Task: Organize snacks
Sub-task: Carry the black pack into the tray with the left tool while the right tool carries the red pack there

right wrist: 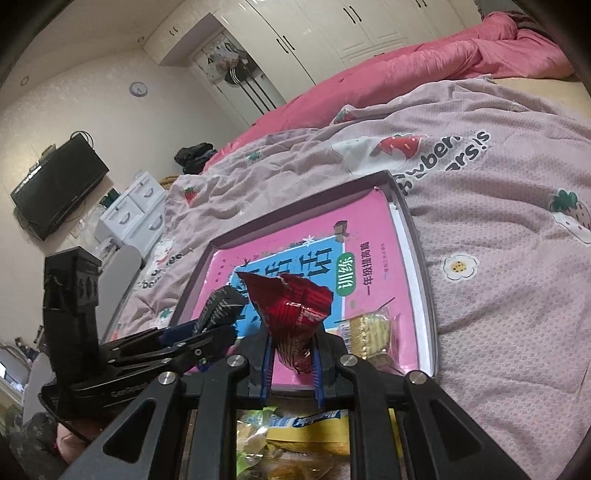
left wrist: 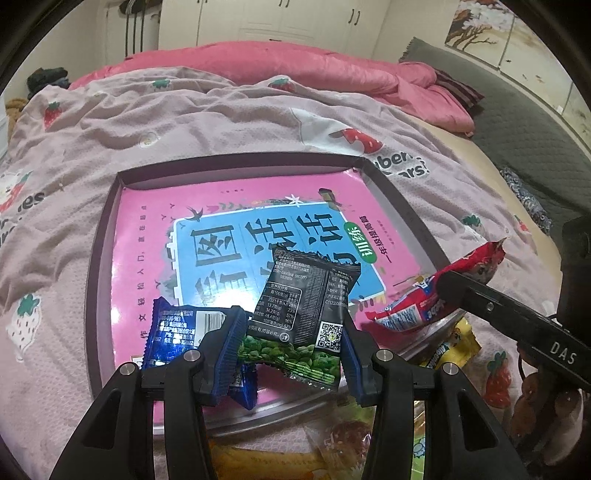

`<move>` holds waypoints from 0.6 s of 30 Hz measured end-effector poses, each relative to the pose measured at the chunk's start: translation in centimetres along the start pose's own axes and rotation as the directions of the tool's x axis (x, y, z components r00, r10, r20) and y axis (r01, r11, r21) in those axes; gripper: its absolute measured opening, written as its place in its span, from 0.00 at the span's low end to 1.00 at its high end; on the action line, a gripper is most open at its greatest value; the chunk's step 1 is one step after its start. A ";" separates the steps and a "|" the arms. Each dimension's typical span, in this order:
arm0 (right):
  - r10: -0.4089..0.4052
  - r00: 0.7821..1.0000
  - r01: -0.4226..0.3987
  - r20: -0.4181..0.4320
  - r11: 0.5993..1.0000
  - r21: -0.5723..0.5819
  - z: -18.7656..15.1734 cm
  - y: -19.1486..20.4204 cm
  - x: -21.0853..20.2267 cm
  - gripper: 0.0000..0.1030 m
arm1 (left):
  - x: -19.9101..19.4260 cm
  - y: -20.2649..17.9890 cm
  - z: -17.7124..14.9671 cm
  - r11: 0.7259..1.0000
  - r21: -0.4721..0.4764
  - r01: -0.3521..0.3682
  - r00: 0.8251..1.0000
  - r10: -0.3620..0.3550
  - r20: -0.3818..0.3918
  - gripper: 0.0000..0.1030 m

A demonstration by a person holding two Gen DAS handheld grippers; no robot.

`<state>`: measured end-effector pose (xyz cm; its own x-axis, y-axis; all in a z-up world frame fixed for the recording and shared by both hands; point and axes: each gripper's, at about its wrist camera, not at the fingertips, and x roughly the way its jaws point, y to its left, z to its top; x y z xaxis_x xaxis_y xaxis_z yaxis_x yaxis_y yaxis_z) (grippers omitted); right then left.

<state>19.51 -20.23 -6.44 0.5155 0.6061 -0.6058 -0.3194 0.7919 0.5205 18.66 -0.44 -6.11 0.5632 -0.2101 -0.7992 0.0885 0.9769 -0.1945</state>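
Bedspread (left wrist: 110,140) (strawberry print) carries tray (left wrist: 96,258). Left gripper (left wrist: 291,350) clamps black-green snack packet (left wrist: 303,314) over tray's near edge. Right gripper (right wrist: 291,362), nearly closed, pinches red packet (right wrist: 295,314) above tray; pink book (left wrist: 155,236) lines it.

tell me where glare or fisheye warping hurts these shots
Left wrist view: ceiling light glares off the glossy pink book in the tray, washing out print near the blue packet; dark vignette at the corners. Right wrist view: the room tilts and the wardrobe bows; the red packet shows foil highlights.
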 end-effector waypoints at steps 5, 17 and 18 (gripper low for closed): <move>-0.047 0.999 0.047 -0.002 0.998 -0.032 0.0 0.2 0.3 0.18 | 0.4 -0.1 0.0 1.000 0.000 0.004 1.000 -0.004 -0.007 0.49; -0.121 0.993 0.121 0.016 0.992 -0.028 0.3 -0.5 0.1 0.21 | 1.4 0.1 0.2 1.000 -0.006 -0.007 1.000 0.007 -0.022 0.49; -0.125 0.992 0.125 0.018 0.992 -0.026 0.3 -0.6 0.0 0.22 | 1.4 0.2 0.3 1.000 -0.008 -0.008 1.000 0.008 -0.021 0.49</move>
<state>19.95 -20.72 -6.57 0.5652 0.5009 -0.6554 -0.2725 0.8633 0.4247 19.70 -0.55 -7.11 0.5465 -0.2027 -0.8125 0.0774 0.9783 -0.1920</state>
